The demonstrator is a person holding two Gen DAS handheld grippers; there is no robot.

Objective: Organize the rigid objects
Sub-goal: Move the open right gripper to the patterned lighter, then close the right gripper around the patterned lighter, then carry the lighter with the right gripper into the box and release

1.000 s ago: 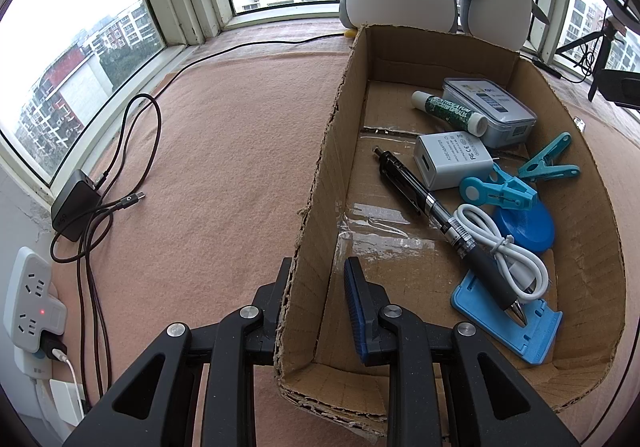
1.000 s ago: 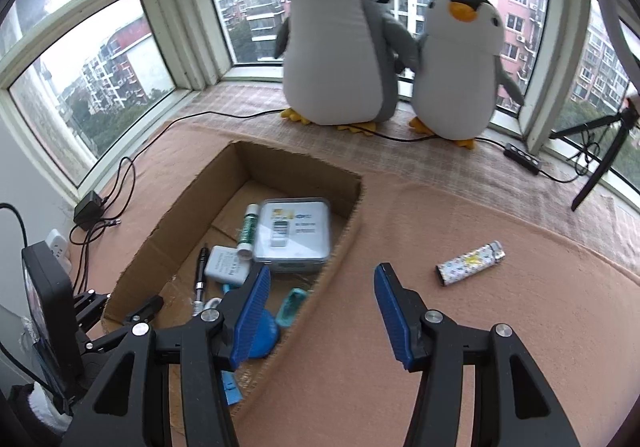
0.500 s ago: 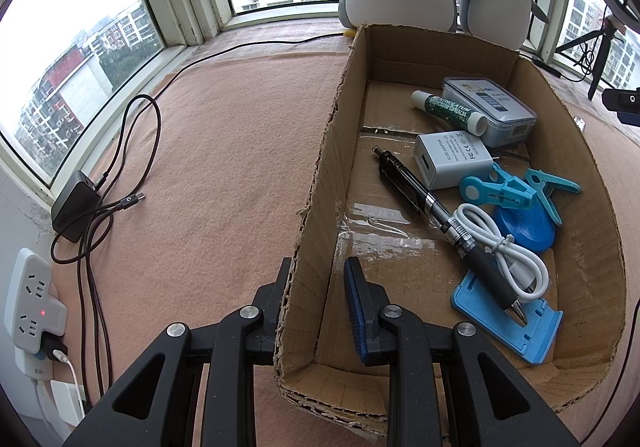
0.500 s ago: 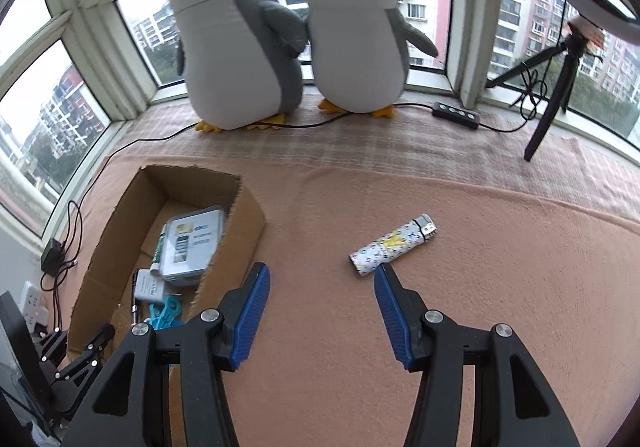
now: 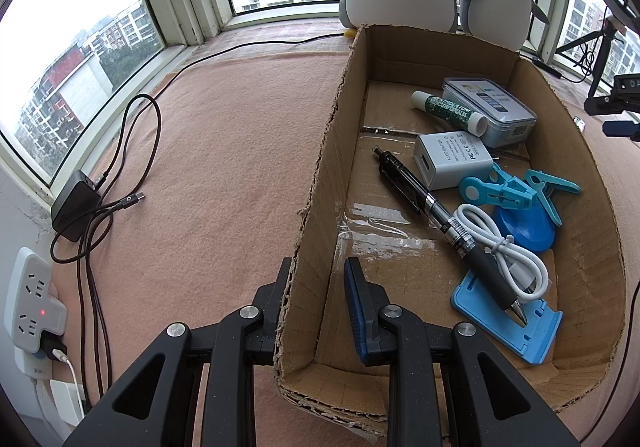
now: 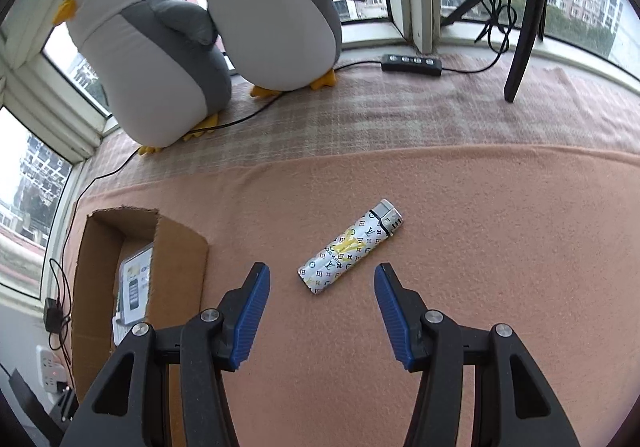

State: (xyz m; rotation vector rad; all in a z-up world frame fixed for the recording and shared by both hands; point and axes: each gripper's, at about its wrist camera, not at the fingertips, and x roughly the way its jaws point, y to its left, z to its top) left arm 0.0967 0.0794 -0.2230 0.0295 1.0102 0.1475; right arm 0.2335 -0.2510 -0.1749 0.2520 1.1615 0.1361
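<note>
Left gripper (image 5: 318, 275) clamped on cardboard box (image 5: 320, 175) wall; right gripper (image 6: 322, 299) spread wide just short of lighter (image 6: 349, 247).

The right gripper (image 6: 322, 301) has its blue fingers (image 6: 250, 313) wide apart. A lighter (image 6: 350, 246) lies on the pink cloth (image 6: 480, 267), just ahead of the fingers and between them. It touches neither one. A box (image 6: 176, 267) sits to the left with a clear case (image 6: 134, 287) inside. Two toy penguins (image 6: 272, 19) stand by the window.
</note>
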